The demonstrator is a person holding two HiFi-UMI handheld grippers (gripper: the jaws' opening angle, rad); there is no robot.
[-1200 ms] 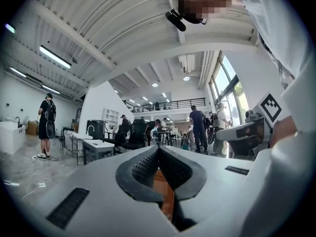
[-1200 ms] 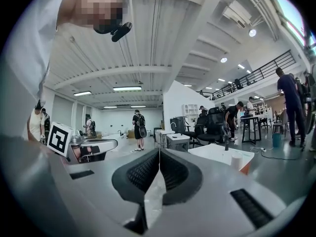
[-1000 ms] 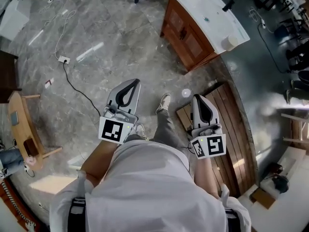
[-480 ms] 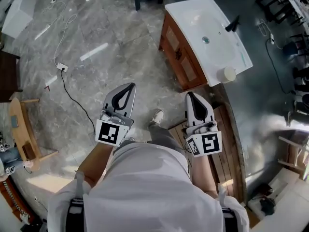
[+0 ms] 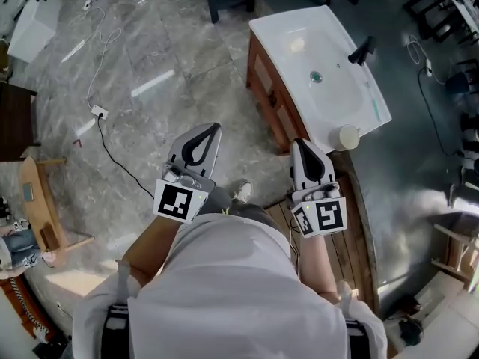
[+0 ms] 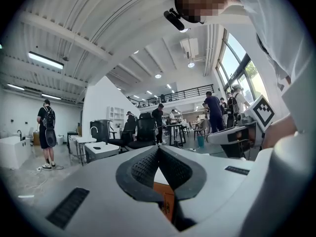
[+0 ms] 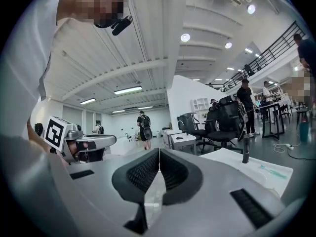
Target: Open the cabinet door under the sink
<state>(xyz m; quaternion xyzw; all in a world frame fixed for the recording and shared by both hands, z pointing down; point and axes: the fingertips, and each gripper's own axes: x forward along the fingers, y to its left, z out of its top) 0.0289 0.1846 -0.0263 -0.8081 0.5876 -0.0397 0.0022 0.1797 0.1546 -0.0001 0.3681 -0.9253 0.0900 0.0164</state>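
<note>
Marble floor (image 5: 150, 126): in the head view, less of it now lies between the person and the cabinet than a second ago. From this I judge that the person is walking toward the cabinet.
Sink cabinet (image 5: 281, 114): a second ago it was far up at the top right of the head view. Now it is larger and lies at 1 o'clock from the person, close to the grippers. The approach looks almost finished.
Basin top (image 5: 299, 43): it is white, with a black faucet (image 5: 361, 51) at its 3 o'clock side, and all of it is now in the picture.
Cabinet door (image 5: 262, 73): it is a wooden panel on the cabinet front, which faces 8 o'clock. It looks closed and nothing touches it, so the opening itself is not yet begun.
Left gripper (image 5: 213, 127): it is held in front of the body and is well apart from the cabinet.
Right gripper (image 5: 299, 143): its tip is now just beside the near corner of the cabinet in the head view. Whether it is at the height of the door I cannot tell.
Fingers: on the left (image 6: 145, 167) and on the right (image 7: 143, 172) they are pressed together with nothing between them. I think they must open before they can take hold of anything.
Hard to make out: the head view looks steeply down, so the cabinet front is strongly shortened and I see no door handle. The right gripper view shows only the basin top and the faucet. In the left gripper view an orange-brown strip shows under the fingers. It may be the cabinet wood, but I am not sure.
</note>
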